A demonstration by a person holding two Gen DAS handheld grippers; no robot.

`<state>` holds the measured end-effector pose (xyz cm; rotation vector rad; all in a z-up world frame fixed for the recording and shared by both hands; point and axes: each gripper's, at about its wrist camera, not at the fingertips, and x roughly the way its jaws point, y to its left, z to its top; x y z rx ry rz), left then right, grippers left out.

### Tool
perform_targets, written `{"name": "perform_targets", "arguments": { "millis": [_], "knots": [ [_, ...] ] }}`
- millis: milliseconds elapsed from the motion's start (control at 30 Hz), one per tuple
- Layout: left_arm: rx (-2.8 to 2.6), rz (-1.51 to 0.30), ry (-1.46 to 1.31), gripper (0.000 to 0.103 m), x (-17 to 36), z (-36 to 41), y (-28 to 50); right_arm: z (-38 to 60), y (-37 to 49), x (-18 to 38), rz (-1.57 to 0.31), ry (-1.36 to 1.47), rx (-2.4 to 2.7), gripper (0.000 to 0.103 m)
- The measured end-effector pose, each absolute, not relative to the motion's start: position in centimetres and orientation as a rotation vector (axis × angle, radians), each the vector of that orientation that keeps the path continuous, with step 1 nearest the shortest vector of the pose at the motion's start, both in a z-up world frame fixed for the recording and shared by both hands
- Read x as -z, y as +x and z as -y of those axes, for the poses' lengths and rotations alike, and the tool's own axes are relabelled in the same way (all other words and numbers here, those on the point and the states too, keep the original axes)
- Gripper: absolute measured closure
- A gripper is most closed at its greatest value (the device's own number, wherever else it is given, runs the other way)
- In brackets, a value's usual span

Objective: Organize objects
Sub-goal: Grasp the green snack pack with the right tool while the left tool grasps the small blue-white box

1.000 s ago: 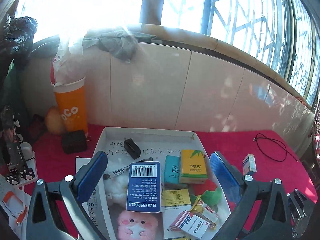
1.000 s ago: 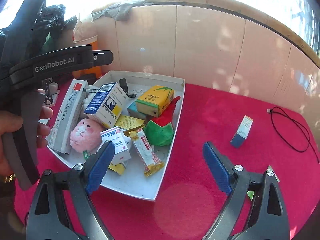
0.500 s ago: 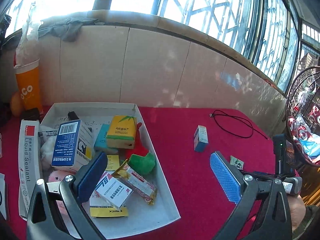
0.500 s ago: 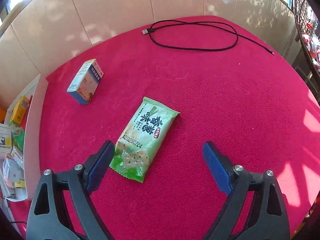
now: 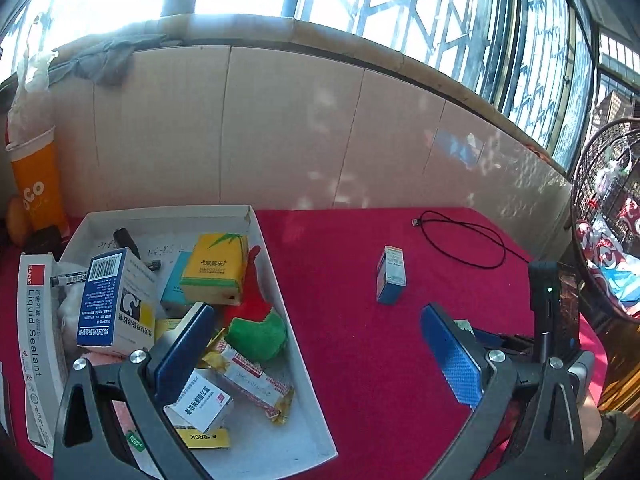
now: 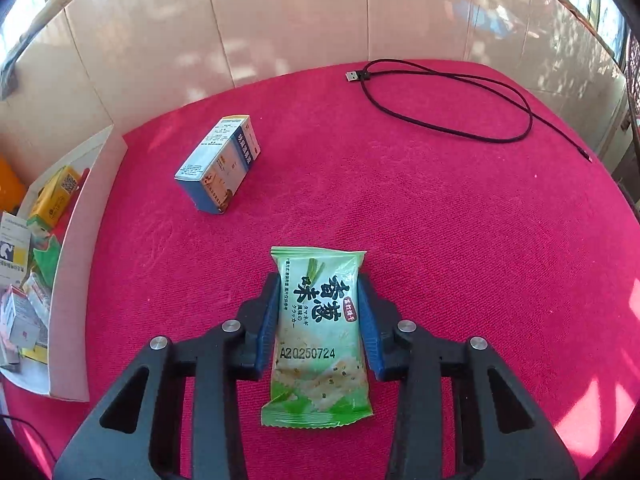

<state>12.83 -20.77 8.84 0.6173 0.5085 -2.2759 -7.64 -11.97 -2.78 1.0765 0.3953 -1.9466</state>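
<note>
A green cracker packet (image 6: 316,332) lies flat on the red cloth. My right gripper (image 6: 318,280) is closing on it, with both blue pads against the packet's long sides. A small blue-and-white box (image 6: 220,164) lies further back to the left, also seen upright in the left wrist view (image 5: 391,276). The white tray (image 5: 304,364) holds several boxes and packets, among them a yellow box (image 5: 216,272) and a green-and-red plush (image 5: 256,332). My left gripper (image 5: 316,316) is open with nothing between its fingers. It hangs over the tray's right wall.
A black USB cable (image 6: 440,128) loops on the cloth at the back right. The tray's white wall (image 6: 84,240) stands at the left in the right wrist view. An orange cup (image 5: 36,188) and a sealant box (image 5: 34,344) sit left of the tray. A beige wall bounds the back.
My right gripper swung from the tray over to the green packet, lined up with it and closed onto its sides. My left gripper turned right, from above the tray to its right wall.
</note>
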Motion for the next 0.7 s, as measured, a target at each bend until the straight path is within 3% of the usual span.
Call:
{"name": "perform_targets", "arguments": {
  "millis": [267,633,700],
  "knots": [
    [2.346,-0.365,0.772,0.0,-7.4,20.5,2.1,5.5,-13.4,3.8,0.049,1.13,1.813,0.067],
    [2.22,-0.294,0.973,0.001,-2.6,23.3,-6.0,5.0,-13.7,4.7,0.156,1.099,1.742,0.066],
    [2.201,-0.316,0.978,0.006,-1.9,23.8,-6.3,4.9,-14.0,4.8,0.164,1.101,1.733,0.066]
  ]
}}
